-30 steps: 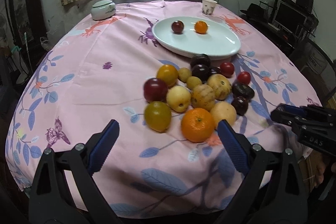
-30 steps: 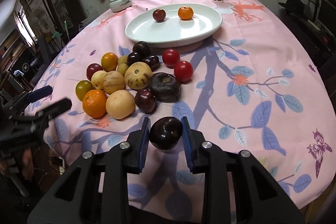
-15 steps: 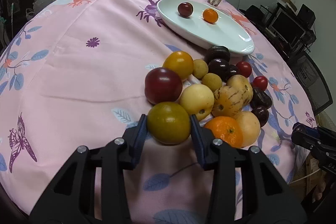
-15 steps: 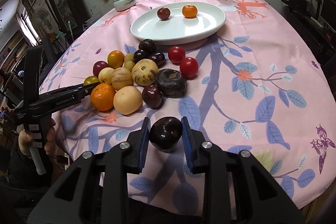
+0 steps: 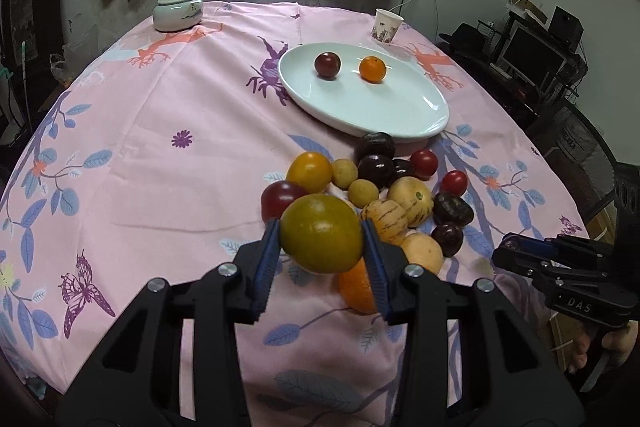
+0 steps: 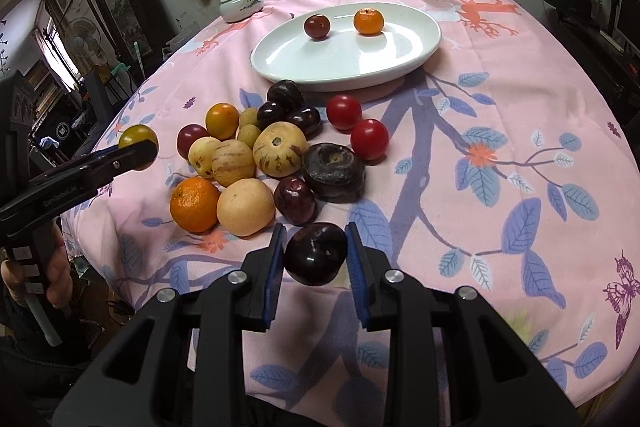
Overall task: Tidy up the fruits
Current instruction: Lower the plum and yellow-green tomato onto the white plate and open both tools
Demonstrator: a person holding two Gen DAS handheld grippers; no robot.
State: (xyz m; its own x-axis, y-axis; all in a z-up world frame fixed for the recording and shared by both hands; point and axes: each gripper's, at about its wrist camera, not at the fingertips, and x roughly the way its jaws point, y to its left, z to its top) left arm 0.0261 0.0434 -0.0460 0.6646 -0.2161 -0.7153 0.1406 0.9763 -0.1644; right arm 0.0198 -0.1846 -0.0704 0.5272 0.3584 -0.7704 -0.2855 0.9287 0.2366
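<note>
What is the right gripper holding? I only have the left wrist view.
Observer: A dark purple plum, clamped in the right gripper.
Operator: Anything hidden behind my green-yellow fruit?
Observer: Yes, a pale yellow fruit, sitting between the red plum and a striped pepino.
Operator: And how much of the orange is free?
Observer: All of it. Its only visible contact is a round beige fruit on one side.

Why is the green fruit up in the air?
It is lifted: the left gripper is shut on the green fruit, above the pile.
</note>
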